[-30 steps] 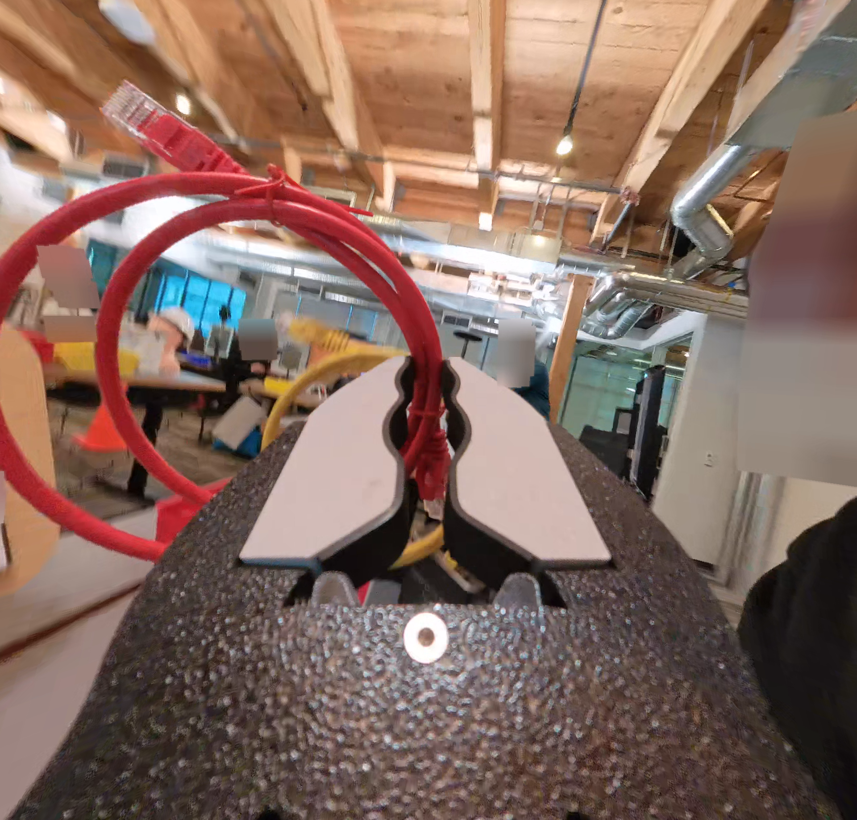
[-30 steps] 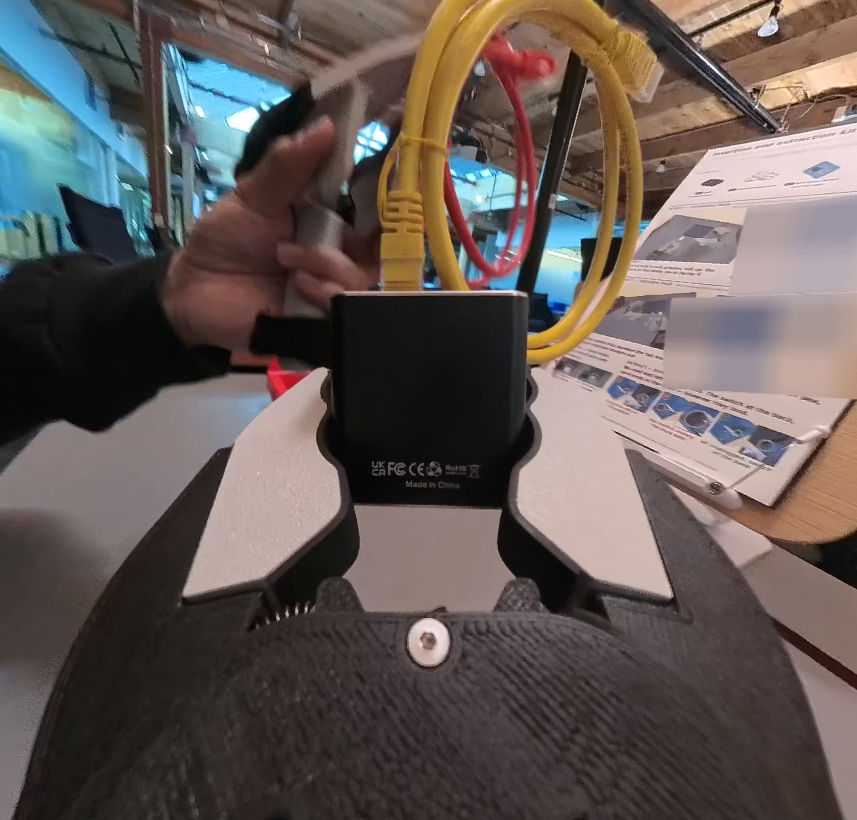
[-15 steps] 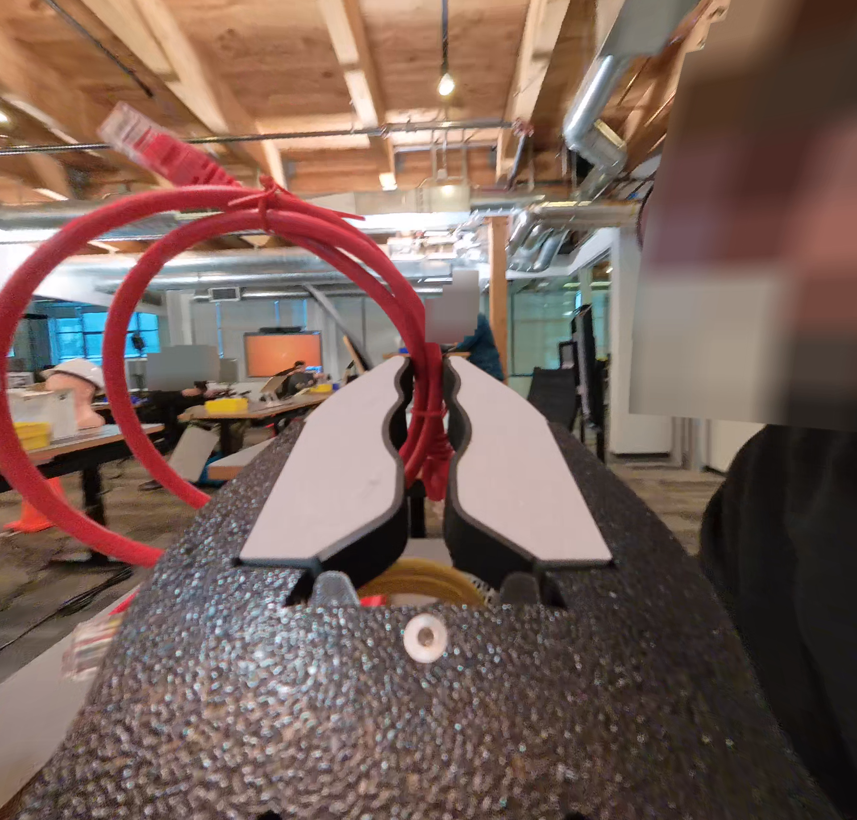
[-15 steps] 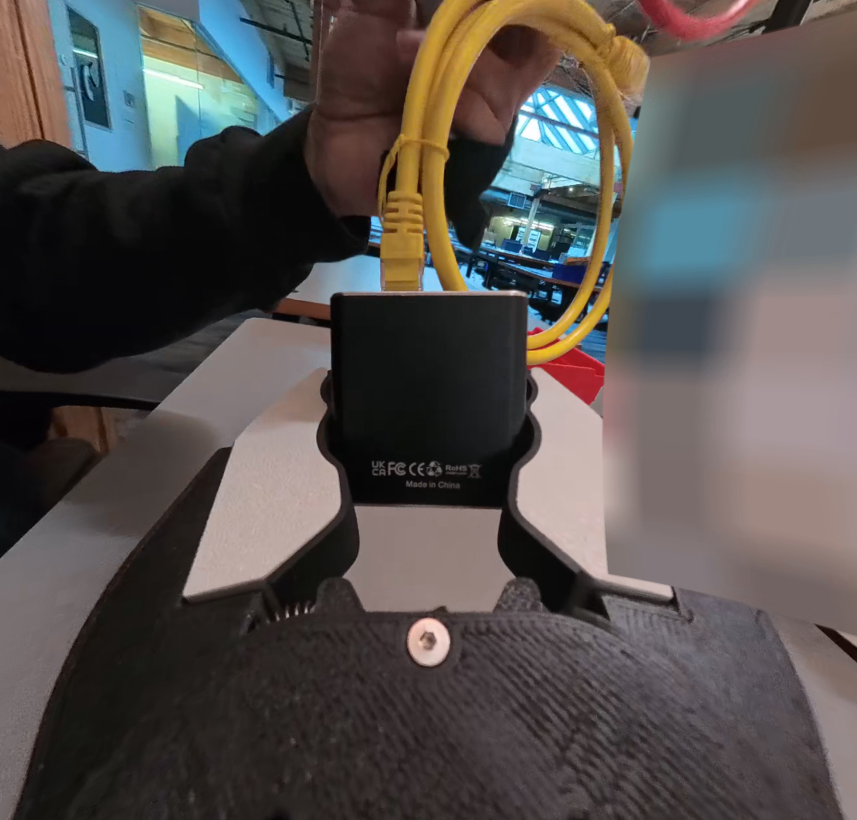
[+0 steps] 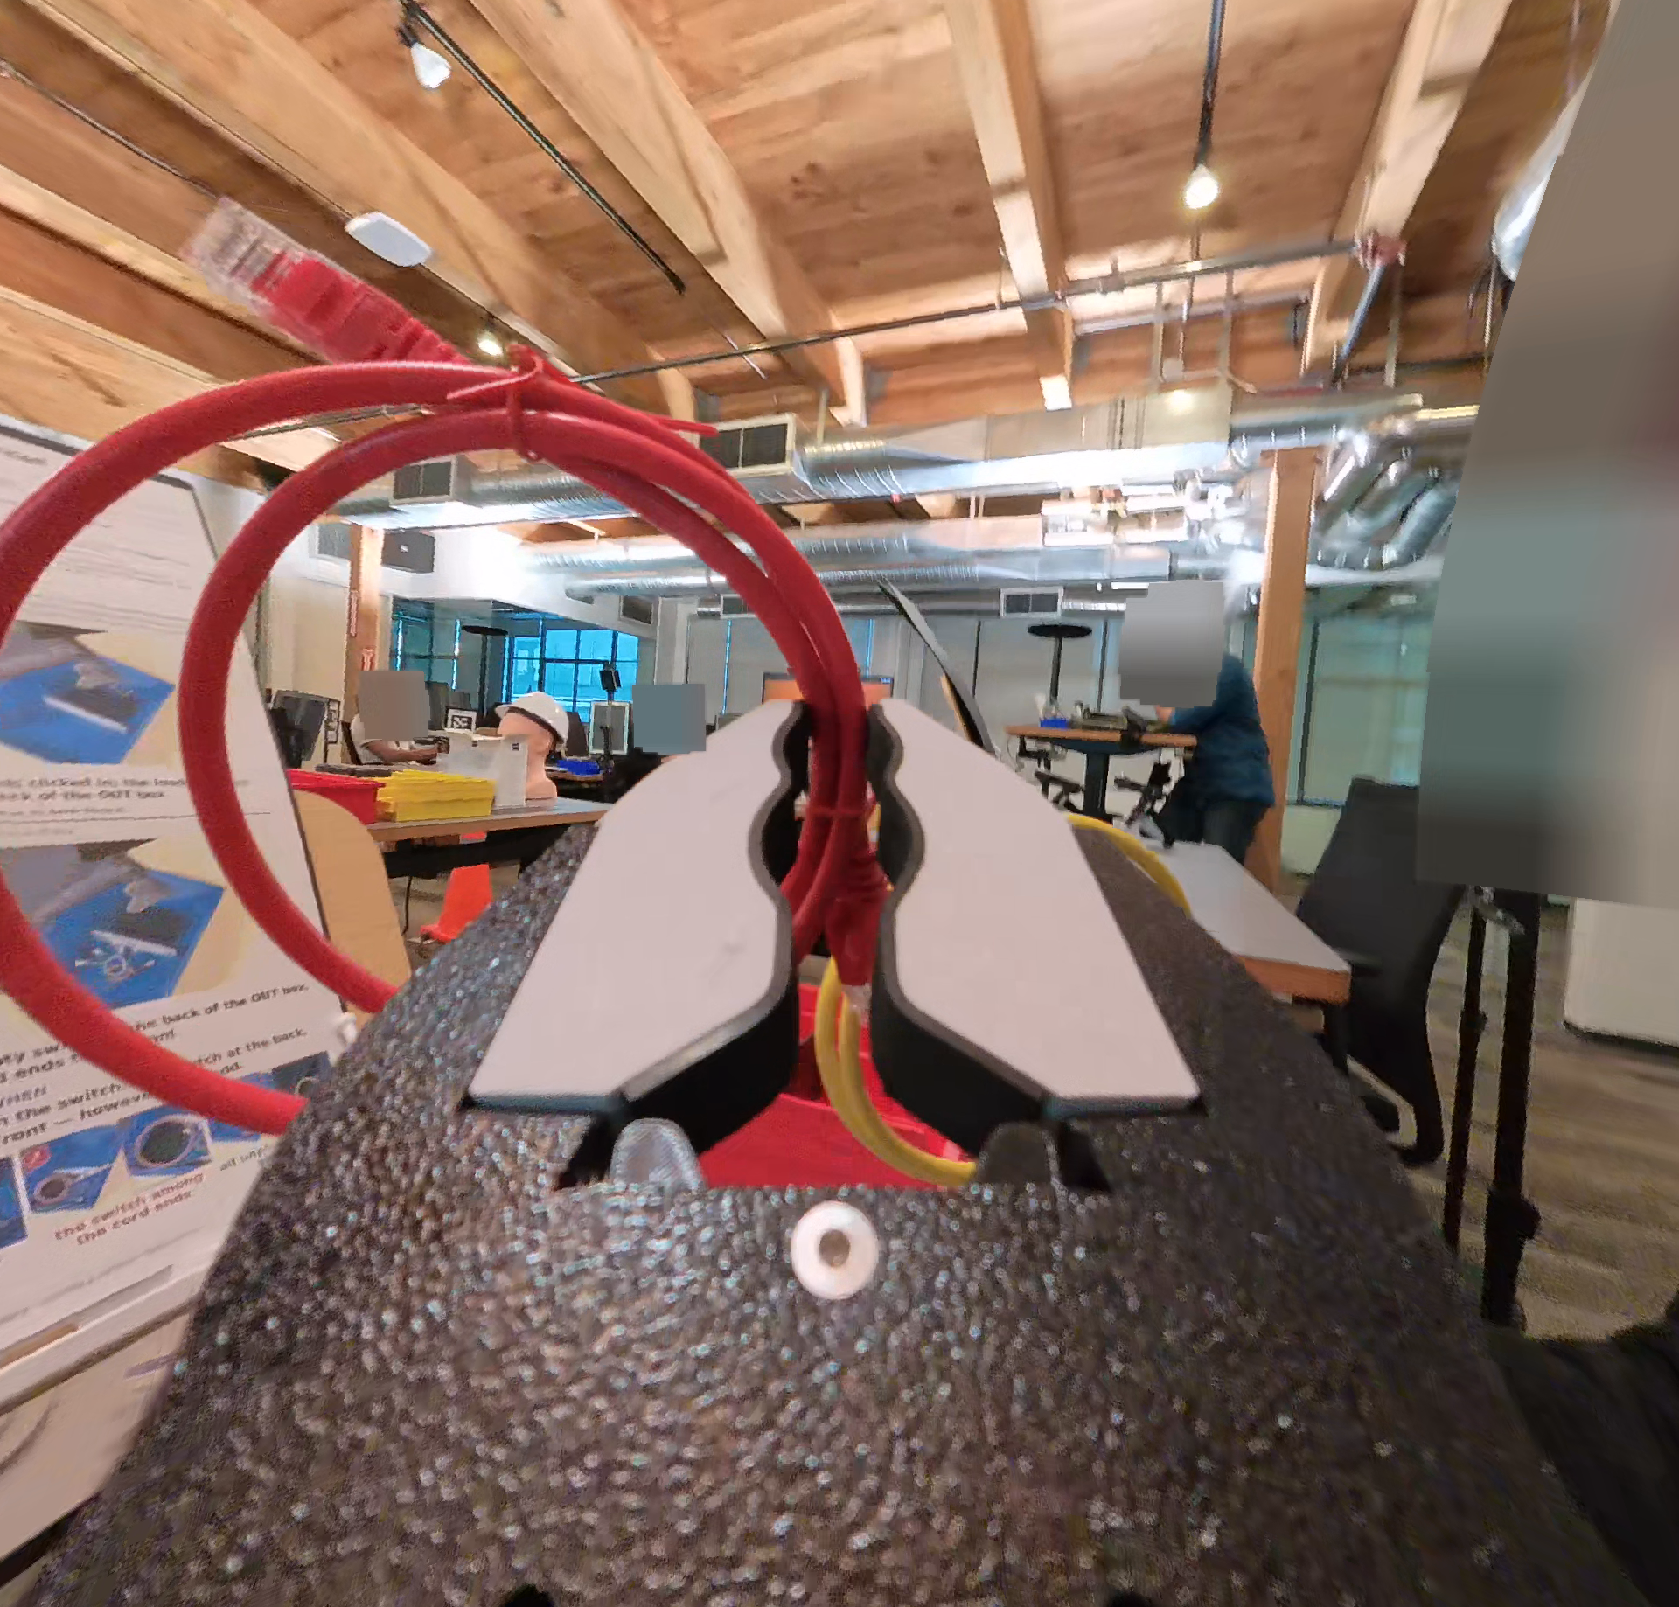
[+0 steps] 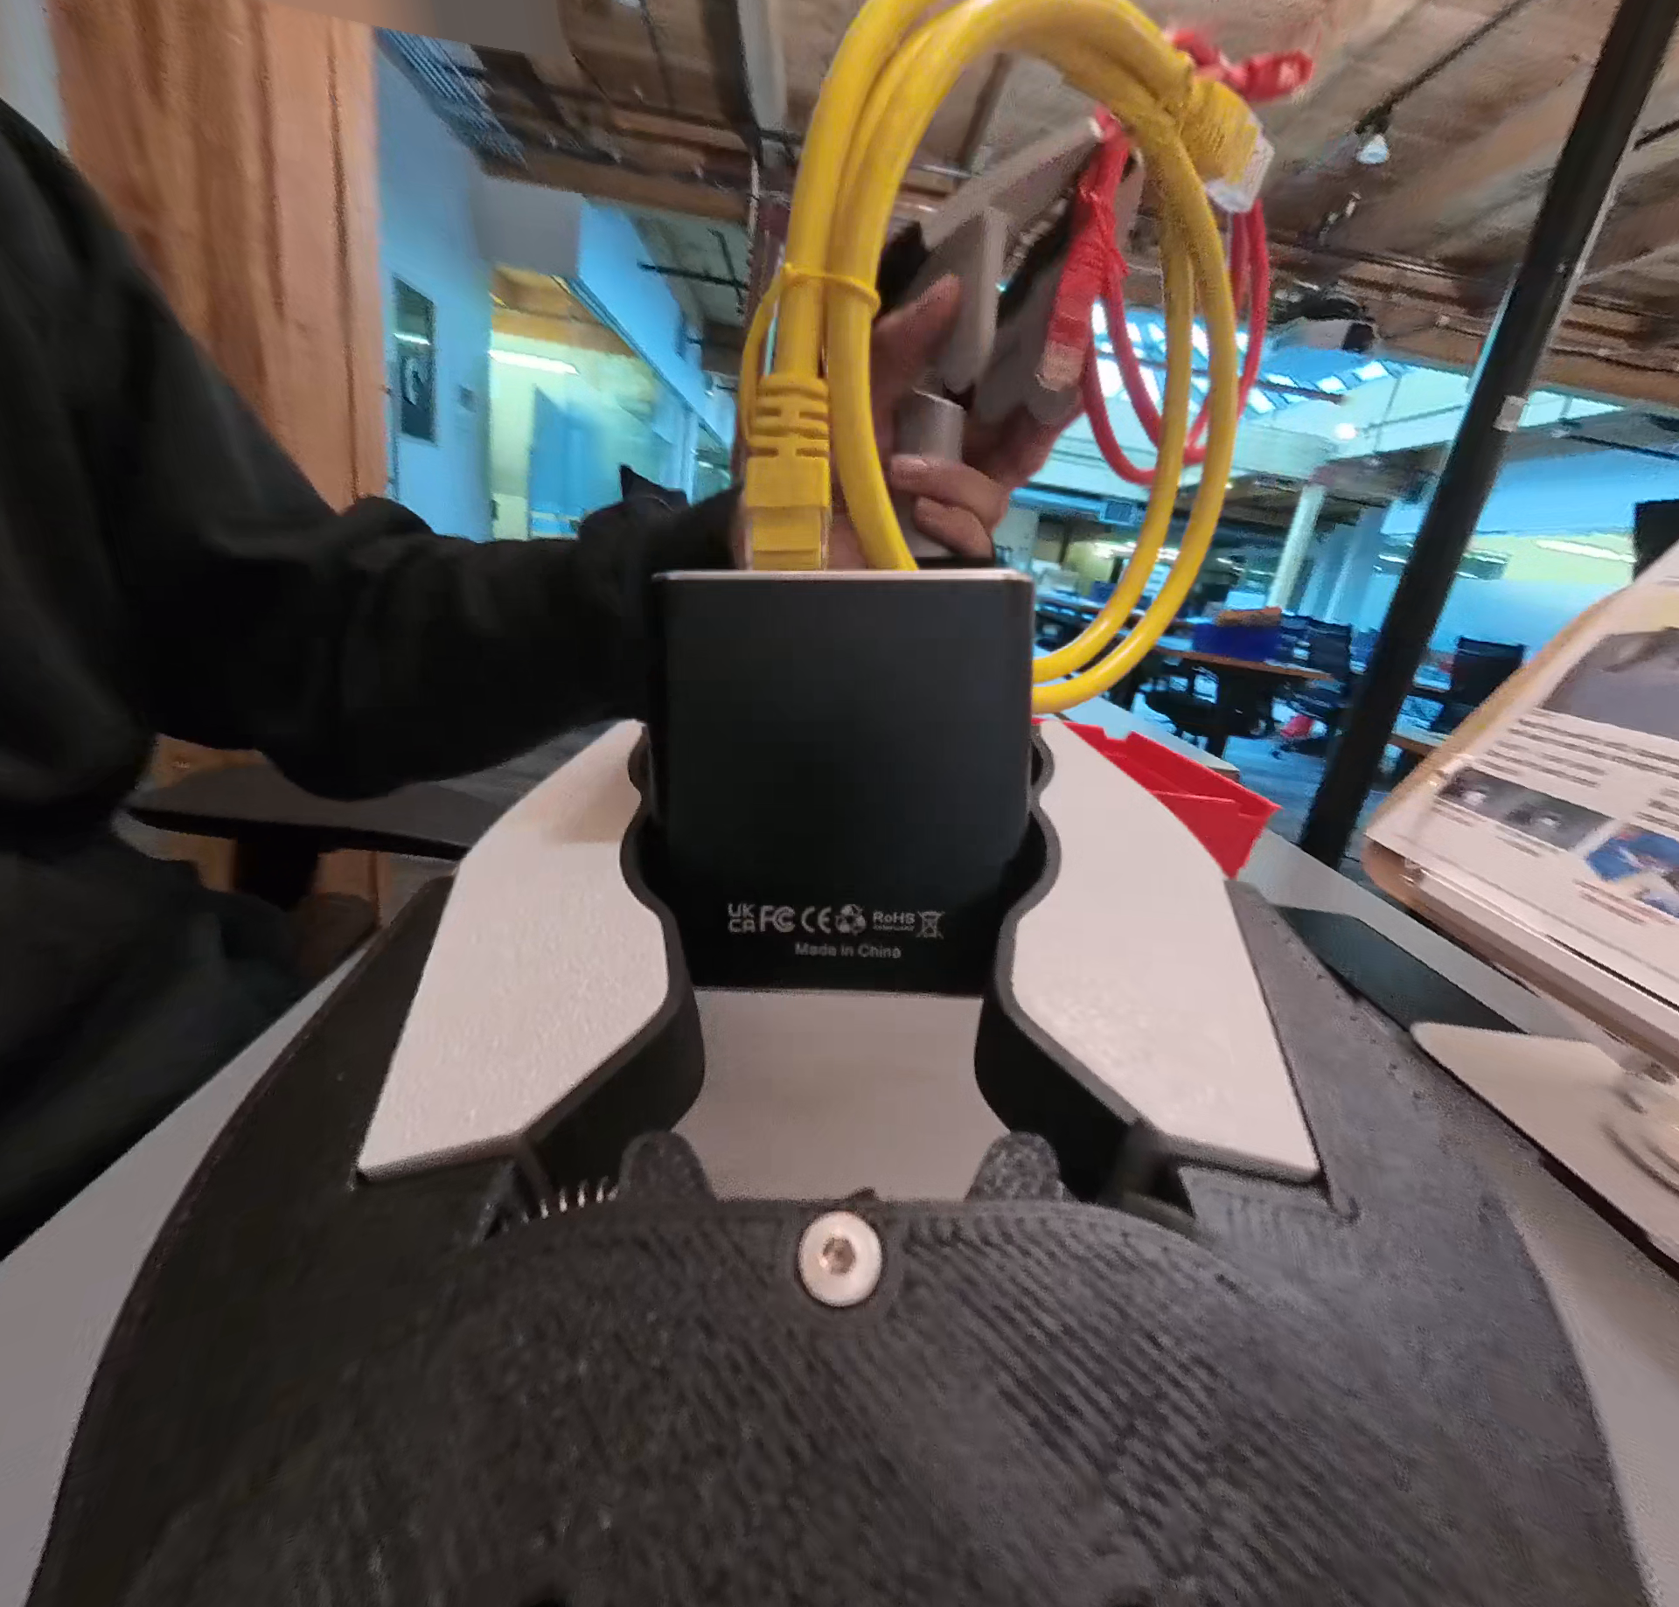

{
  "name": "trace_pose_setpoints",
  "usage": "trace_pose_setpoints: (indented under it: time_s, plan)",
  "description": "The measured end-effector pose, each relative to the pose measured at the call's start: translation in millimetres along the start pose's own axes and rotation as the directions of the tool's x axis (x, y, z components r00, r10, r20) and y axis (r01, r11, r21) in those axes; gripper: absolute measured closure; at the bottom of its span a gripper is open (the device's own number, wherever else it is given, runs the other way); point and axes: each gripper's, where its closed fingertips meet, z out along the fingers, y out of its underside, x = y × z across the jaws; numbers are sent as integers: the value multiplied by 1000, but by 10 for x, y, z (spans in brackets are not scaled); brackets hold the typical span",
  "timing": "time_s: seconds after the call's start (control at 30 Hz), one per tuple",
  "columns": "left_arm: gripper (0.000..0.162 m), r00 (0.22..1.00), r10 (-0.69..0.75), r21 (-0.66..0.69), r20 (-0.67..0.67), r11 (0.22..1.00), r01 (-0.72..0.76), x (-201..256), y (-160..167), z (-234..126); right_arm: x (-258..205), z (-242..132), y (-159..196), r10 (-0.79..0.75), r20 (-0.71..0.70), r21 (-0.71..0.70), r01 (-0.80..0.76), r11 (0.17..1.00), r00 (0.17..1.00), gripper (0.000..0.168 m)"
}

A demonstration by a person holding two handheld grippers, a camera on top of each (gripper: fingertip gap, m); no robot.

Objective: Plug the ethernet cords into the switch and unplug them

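Observation:
My left gripper [image 5: 836,746] is shut on a coiled red ethernet cord [image 5: 218,564], pinching it near one plug; the other plug [image 5: 300,287] sticks up at the upper left. My right gripper [image 6: 840,764] is shut on the black switch [image 6: 840,746], held upright. A coiled yellow ethernet cord [image 6: 1172,310] has one plug [image 6: 786,482] in the switch's top edge; its free plug [image 6: 1231,142] hangs at the upper right. In the right wrist view the left gripper [image 6: 1045,292] with the red cord [image 6: 1172,382] is held in a hand above and behind the switch.
An instruction sheet on a stand [image 5: 100,837] [image 6: 1563,800] is close by. A red bin [image 6: 1172,787] sits on the white table [image 6: 818,1082] behind the switch. A black pole [image 6: 1490,401] rises at the right. A dark sleeve [image 6: 318,619] crosses the left. One gripper's finger ends stand about 20 cm off the other's.
The left gripper with the red cord has swung to the right; in the right wrist view it now sits above and behind the switch. The switch and yellow cord stay gripped.

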Motion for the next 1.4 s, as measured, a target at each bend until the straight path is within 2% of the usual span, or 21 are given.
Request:
trace_pose_setpoints:
  time_s: [0.07,0.17,0.3,0.37,0.5,0.6,0.77,0.83,0.93,1.07,1.2,1.3,1.4]
  plan:
    - [150,999,-29,23,21,999,29,-72,-5,-14,-73,32,50,20,51,-25,-18,1000,999,92]
    - [150,998,-51,38,-19,998,52,-45,-16,37,-151,122,196,9,87,-107,0,994,996,92]
    - [150,996,-69,38,-61,997,72,42,30,106,-262,202,232,31,149,-118,-14,993,988,92]
    - [150,998,-59,77,-29,995,61,28,-16,91,-195,187,293,2,106,-162,15,987,994,92]
    - [150,994,64,129,92,989,-76,-65,-232,37,-110,129,404,-10,62,-229,24,973,998,92]
    - [150,995,77,118,64,990,-84,58,-286,111,-84,153,442,-27,46,-249,38,968,999,92]
    - [150,993,-21,30,-114,999,25,496,8,327,-30,254,558,-65,0,-297,62,953,998,93]
    - [150,988,-30,-23,-151,999,27,607,165,361,59,266,547,-90,-61,-300,67,951,994,92]
    - [150,990,18,-45,-143,999,-25,632,329,359,188,237,501,-84,-147,-290,38,956,986,92]
    - [150,987,115,-31,-112,992,-120,621,434,369,213,252,491,-67,-165,-278,18,960,984,93]
    - [149,955,277,-166,-104,942,-291,570,699,423,157,308,470,-71,-142,-279,29,960,987,93]
    - [149,951,288,-226,-117,924,-307,579,818,425,212,279,487,-82,-172,-290,29,957,982,92]
    - [149,950,307,-248,-63,917,-313,519,857,427,303,234,464,-101,-228,-284,33,958,968,93]
